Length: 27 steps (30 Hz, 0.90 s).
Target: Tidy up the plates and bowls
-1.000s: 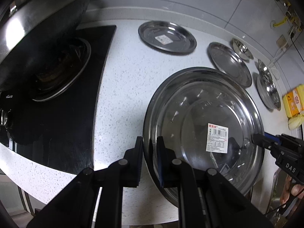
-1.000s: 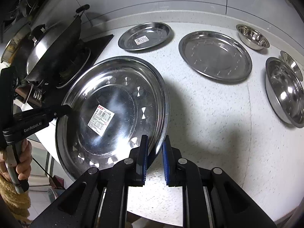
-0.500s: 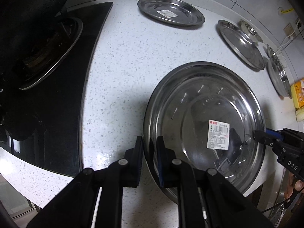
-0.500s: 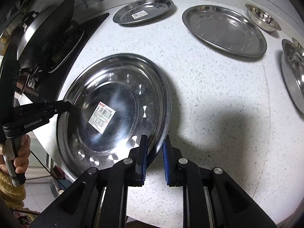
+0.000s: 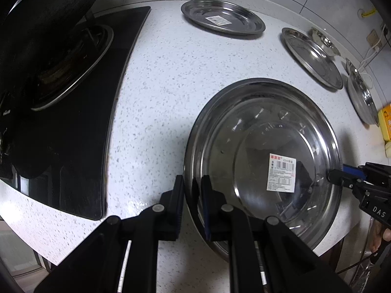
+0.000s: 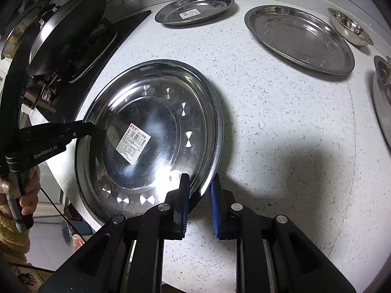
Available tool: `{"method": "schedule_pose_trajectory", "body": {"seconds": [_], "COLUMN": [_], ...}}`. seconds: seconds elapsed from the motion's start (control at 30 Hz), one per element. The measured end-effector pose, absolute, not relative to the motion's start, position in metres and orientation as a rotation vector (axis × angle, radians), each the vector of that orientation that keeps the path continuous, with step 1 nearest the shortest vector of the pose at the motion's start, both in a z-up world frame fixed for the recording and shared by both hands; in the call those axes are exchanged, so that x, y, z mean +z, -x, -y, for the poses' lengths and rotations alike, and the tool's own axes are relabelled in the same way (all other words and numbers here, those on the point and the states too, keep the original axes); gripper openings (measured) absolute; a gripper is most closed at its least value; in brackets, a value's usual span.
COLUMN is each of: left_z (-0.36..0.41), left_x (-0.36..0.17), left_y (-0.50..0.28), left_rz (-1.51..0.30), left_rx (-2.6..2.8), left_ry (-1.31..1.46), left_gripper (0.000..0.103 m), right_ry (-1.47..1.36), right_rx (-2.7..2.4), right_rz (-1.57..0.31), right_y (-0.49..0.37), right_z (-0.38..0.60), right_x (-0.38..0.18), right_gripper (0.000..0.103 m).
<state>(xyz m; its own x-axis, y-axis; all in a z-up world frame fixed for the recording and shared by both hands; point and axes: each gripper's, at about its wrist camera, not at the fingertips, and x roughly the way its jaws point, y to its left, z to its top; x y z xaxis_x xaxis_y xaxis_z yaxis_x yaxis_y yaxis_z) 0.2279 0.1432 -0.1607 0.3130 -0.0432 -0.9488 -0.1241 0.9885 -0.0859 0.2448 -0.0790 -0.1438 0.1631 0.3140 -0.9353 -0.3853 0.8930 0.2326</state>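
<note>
A large steel plate [image 5: 256,131] with a white barcode label is held over the speckled counter [image 5: 166,78] near its front edge. My left gripper [image 5: 193,190] is shut on its left rim. My right gripper [image 6: 199,193] is shut on its opposite rim; the plate also shows in the right wrist view [image 6: 151,112]. A smaller labelled plate [image 5: 222,19] lies at the back. A wide plain plate [image 6: 298,34] lies to its right, with a small bowl [image 6: 350,26] behind it and a deeper steel dish [image 6: 382,92] at the far right.
A black cooktop [image 5: 80,122] with a wok [image 6: 66,31] on its burner takes up the left side. A yellow packet [image 5: 385,122] sits at the far right by the wall. Bare counter lies between the held plate and the back plates.
Both grippers have lowered the large plate toward the counter and tilted down, so the wok and wall have slid up out of the left wrist view. Both grips are unchanged.
</note>
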Motion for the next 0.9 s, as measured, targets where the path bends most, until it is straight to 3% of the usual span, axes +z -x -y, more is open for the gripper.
{"method": "schedule_pose_trajectory", "body": {"seconds": [0.63, 0.9], "left_z": [-0.147, -0.134], "left_x": [-0.123, -0.096], "left_y": [-0.205, -0.217], "left_rz": [-1.148, -1.135], "left_rx": [0.157, 0.076], "left_ry": [0.189, 0.263], "left_gripper": [0.013, 0.014], "right_ry": [0.042, 0.008], "right_rx": [0.561, 0.537], "right_rz": [-1.261, -1.190], "right_y": [-0.246, -0.250], "right_z": [0.094, 0.119], "right_x": [-0.131, -0.105], "right_gripper": [0.018, 0.040]}}
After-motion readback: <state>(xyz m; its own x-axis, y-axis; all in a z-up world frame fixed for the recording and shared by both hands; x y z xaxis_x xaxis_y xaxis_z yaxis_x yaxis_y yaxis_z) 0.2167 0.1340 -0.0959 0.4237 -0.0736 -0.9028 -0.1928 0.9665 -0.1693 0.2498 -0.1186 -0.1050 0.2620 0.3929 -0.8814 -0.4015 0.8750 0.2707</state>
